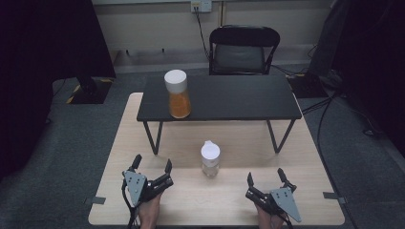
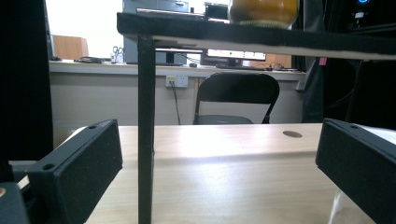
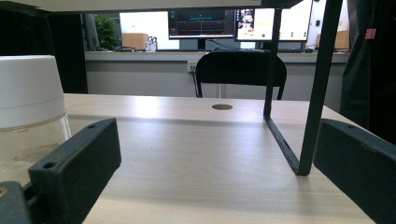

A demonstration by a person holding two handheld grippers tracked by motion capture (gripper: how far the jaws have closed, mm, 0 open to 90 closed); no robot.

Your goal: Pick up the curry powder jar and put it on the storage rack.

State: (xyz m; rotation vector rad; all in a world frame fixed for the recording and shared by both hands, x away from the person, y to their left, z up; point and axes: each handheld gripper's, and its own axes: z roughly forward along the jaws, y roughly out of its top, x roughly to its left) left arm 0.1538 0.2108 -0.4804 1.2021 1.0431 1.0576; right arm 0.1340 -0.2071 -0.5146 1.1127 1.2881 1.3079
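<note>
In the high view, the clear jar (image 1: 210,159) stands on the table (image 1: 305,157) between both open, empty grippers: at two o'clock from the left gripper (image 1: 152,168), ten o'clock from the right gripper (image 1: 265,175). The left gripper view shows the shelf leg (image 2: 145,130) between spread jaws. In the right gripper view the jar (image 3: 29,109) sits at ten o'clock, just beyond the left jaw.

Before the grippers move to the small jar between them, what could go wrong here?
1. The small jar is narrow and upright with a white cap; a jaw brushing its side could probably tip it.
2. The black shelf's legs stand just behind it, so the left gripper or right gripper, both open, might hit one.
3. A hit could shake the shelf and the orange-filled jar near its front edge.
</note>
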